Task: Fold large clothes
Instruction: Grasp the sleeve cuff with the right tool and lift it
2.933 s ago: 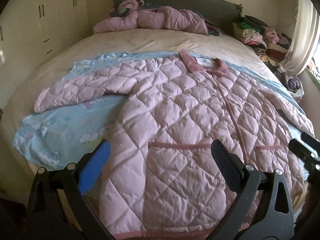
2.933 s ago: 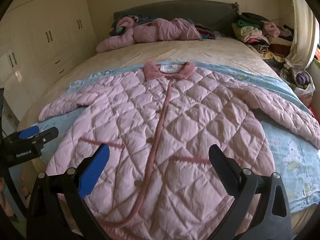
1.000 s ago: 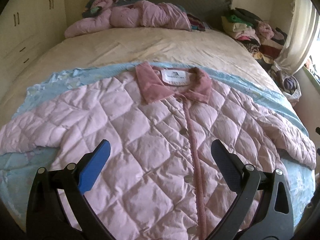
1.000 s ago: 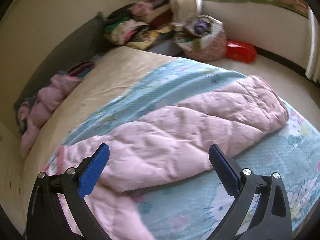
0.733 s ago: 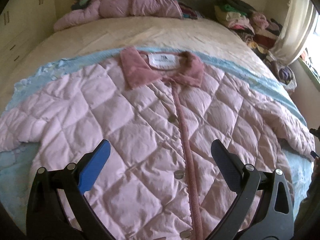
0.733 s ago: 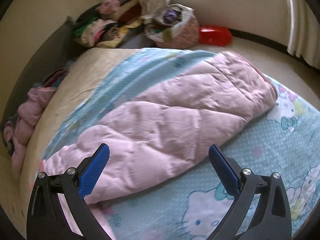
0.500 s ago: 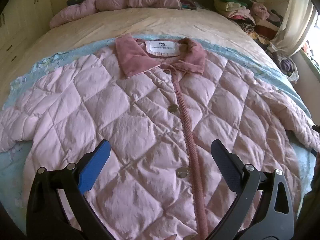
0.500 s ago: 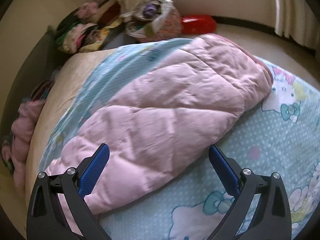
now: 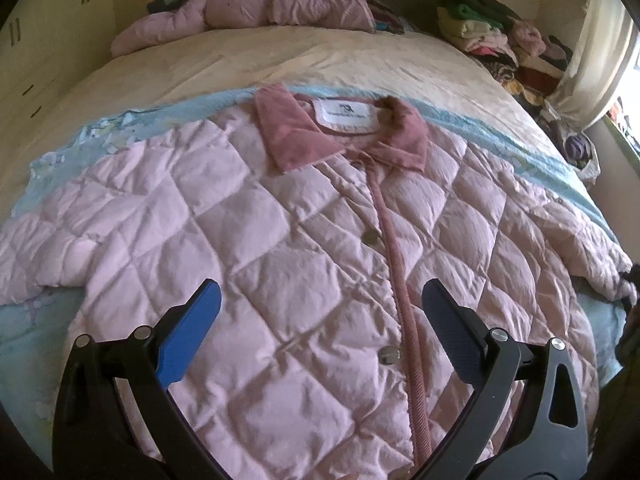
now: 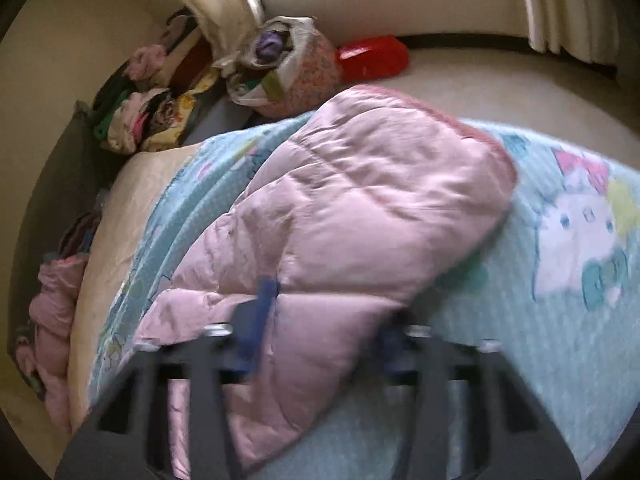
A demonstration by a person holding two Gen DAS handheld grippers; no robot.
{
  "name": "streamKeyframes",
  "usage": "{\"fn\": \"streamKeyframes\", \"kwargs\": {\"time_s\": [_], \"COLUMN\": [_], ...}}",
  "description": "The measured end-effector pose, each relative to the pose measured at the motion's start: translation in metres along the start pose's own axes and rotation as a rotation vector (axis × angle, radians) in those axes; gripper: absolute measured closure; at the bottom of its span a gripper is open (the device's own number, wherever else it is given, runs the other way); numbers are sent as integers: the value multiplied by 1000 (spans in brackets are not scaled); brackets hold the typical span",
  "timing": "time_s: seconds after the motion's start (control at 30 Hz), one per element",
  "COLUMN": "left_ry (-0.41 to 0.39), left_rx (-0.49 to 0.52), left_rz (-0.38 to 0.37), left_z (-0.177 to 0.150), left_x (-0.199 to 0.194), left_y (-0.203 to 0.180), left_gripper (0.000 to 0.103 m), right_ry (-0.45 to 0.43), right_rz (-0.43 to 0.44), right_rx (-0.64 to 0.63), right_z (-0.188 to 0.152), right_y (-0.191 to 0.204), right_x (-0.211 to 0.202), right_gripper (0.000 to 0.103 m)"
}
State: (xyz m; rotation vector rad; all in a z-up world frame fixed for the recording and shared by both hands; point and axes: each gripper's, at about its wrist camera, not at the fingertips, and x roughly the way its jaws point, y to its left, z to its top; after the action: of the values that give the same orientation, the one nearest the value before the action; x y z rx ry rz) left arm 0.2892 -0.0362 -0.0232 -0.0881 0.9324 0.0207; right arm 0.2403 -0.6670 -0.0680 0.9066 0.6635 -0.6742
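Observation:
A pink quilted jacket [image 9: 304, 240] lies front up and buttoned on a light blue cartoon blanket [image 9: 24, 320], its darker pink collar [image 9: 340, 136] toward the headboard. My left gripper [image 9: 320, 312] hovers open above the jacket's chest, empty. In the right wrist view the jacket's right sleeve [image 10: 360, 216] lies across the blanket [image 10: 560, 280]. My right gripper [image 10: 320, 328] is blurred, its jaws drawn in around the sleeve's lower part; the grip itself is not clear.
Another pink jacket [image 9: 256, 4] is heaped at the headboard. Folded clothes [image 9: 500, 40] are piled at the bed's far right. A patterned bag [image 10: 288, 68] and a red object [image 10: 372, 58] sit on the floor beside the bed.
My right gripper has dropped onto the sleeve and its jaws have closed in from wide open. My left gripper has shifted slightly over the chest and stays open.

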Motion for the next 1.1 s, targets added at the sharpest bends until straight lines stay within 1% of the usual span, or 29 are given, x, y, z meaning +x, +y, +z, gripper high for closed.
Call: {"fn": "streamKeyframes", "kwargs": {"time_s": [0.07,0.13,0.2,0.23,0.33,0.43,0.57,0.63,0.77,0.93,1.1], "left_ry": [-17,-32,-44,-53,-73,-88,-124,-137,-166,-176,-185], "left_rx": [-3,-7,-20,-31,-54,-59,-64,-67,-75,-75,-84], "left_rz": [7,37,55,58,48,27,59,67,72,87,116], "left_z": [3,8,12,15,21,24,26,26,25,22,22], "left_x": [-10,-20,-29,-34,-46,-59,-78,-86,-98,-103,-103], "left_y": [7,17,25,30,42,51,66,72,86,97,111], "left_gripper": [9,9,9,9,9,9,9,9,9,9,9], "right_ry": [-3,-36,-61,-71,-97,-139,-181,-198,-207,-192,-179], "right_rz": [38,112,166,217,308,402,500,547,594,655,693], "right_rx": [-6,-43,-81,-104,-180,-298,-410,-462,-546,-632,-717], "right_z": [2,6,9,9,9,-1,-12,-24,-46,-80,-114], "right_y": [4,18,34,46,75,117,160,182,219,261,290], "right_x": [-6,-22,-37,-49,-76,-112,-150,-170,-193,-212,-222], "right_gripper": [78,82,84,86,87,87,87,87,87,87,87]}}
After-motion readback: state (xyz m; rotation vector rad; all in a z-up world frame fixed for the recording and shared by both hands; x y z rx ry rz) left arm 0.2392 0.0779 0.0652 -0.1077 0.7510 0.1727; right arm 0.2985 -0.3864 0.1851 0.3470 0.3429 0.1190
